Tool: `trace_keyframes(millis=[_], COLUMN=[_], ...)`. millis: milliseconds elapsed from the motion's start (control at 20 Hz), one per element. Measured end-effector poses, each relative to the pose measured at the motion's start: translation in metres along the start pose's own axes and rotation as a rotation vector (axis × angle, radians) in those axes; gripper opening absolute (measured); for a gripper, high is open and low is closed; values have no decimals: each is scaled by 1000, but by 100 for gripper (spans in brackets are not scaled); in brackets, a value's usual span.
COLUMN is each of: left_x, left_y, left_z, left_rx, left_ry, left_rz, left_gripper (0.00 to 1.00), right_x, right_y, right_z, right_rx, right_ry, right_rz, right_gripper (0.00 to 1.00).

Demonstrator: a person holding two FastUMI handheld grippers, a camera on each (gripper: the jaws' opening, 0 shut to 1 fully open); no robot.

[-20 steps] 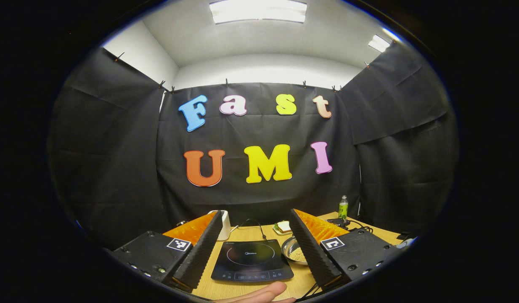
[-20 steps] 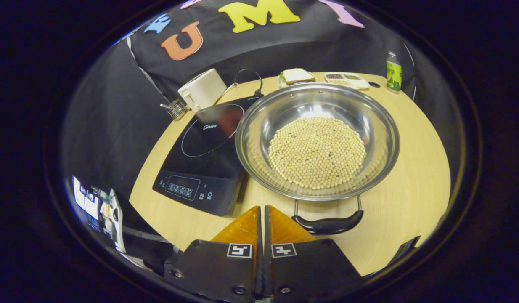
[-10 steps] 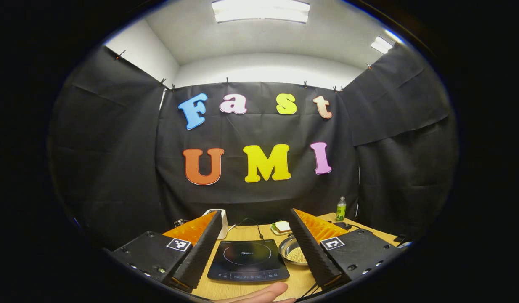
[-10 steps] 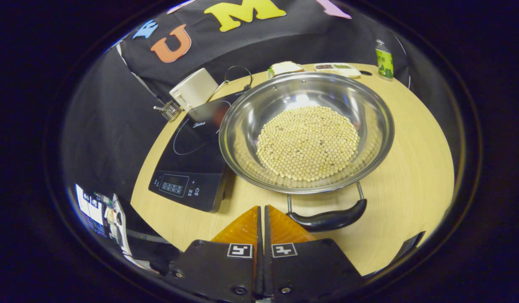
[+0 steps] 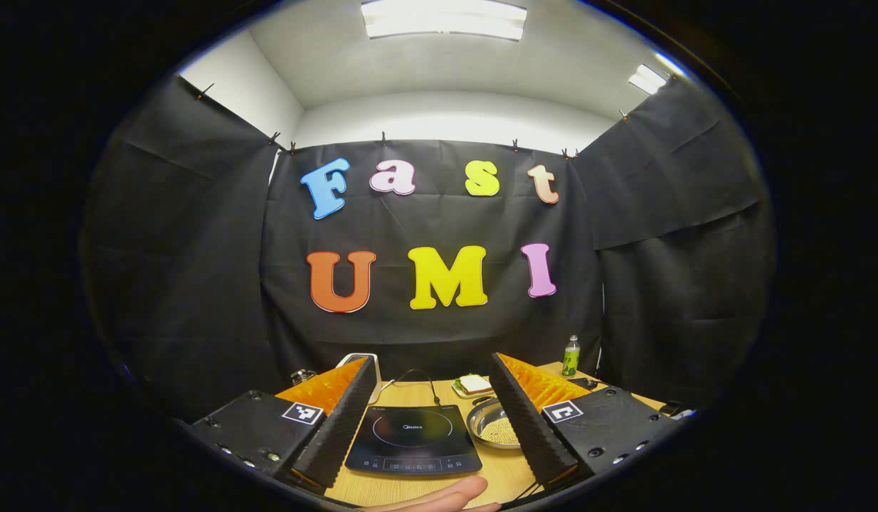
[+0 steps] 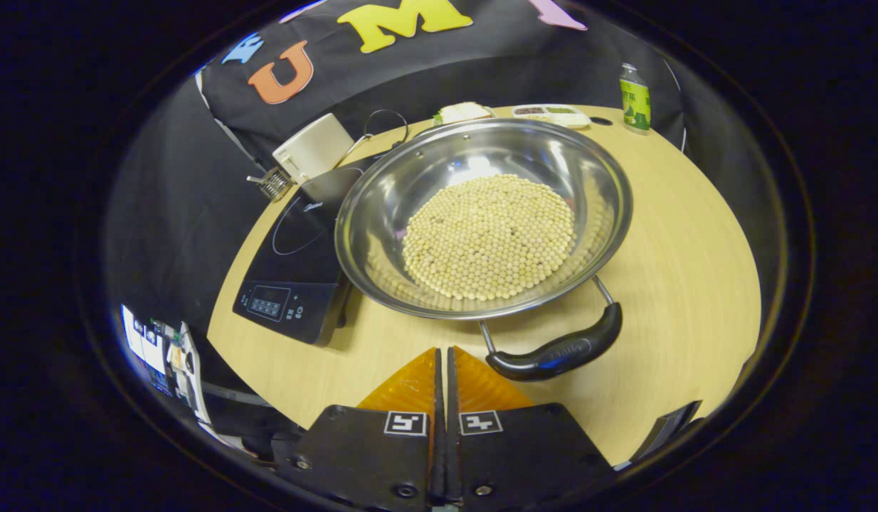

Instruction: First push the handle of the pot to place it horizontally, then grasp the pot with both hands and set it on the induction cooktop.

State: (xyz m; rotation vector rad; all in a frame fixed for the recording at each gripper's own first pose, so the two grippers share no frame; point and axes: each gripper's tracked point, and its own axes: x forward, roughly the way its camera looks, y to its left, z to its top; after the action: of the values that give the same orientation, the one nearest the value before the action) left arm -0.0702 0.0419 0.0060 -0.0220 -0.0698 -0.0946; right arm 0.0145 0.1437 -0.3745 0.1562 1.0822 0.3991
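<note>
Right gripper view: clenched right gripper (image 6: 442, 355) beside pot (image 6: 482, 217) handle (image 6: 556, 352); left gripper (image 5: 432, 377) released.

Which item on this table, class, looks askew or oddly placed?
The steel pot of pale beans looks off: its left rim overhangs the black induction cooktop while the rest sits over the wooden table. Its black handle slants instead of lying level. No beans have spilled.
</note>
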Motion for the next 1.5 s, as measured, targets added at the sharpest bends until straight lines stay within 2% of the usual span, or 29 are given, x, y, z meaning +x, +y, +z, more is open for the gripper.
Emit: trace_keyframes(millis=[250,300,350,450,500,550,600,650,850,900,1100,1150,1300,1350,1500], left_x=[1,0,-1,-3,-3,-1,-1,0,2,3,6,7,12,13,21], left_y=[1,-1,-4,-2,0,-1,-2,-3,-7,-7,-4,-3,0,-1,-4], left_z=[0,4,7,5,4,2,0,-3,-11,-13,-17,-18,-25,-26,-34], left_rx=[-30,-36,-36,-33,-32,-27,-23,-19,-13,-12,-8,-8,-5,-3,6], left_ry=[-1,-8,-11,-12,-11,-6,0,8,19,21,25,24,36,37,41], left_rz=[23,18,9,8,12,13,15,17,9,8,14,18,28,26,21], left_gripper=[96,96,96,96,96,96,96,96,96,96,96,96,96,96,96], right_x=[3,3,4,3,3,2,2,1,-5,-7,-11,-11,-9,-9,-12], right_y=[-30,-37,-44,-58,-64,-69,-73,-77,-95,-101,-120,-124,-135,-140,-149], right_z=[6,6,7,10,14,15,19,22,36,42,52,55,61,64,77], right_rx=[29,32,40,64,85,103,122,139,161,166,180,179,189,191,217], right_ry=[-26,-25,-25,-33,-49,-59,-66,-69,-108,-119,-150,-153,-157,-160,-177], right_rz=[-56,-70,-78,-84,-85,-87,-82,-77,-112,-122,-165,-174,-191,-196,-193], right_gripper=[4,0,7,0,4,1,4,0,7,4,4,0,7,4,4])
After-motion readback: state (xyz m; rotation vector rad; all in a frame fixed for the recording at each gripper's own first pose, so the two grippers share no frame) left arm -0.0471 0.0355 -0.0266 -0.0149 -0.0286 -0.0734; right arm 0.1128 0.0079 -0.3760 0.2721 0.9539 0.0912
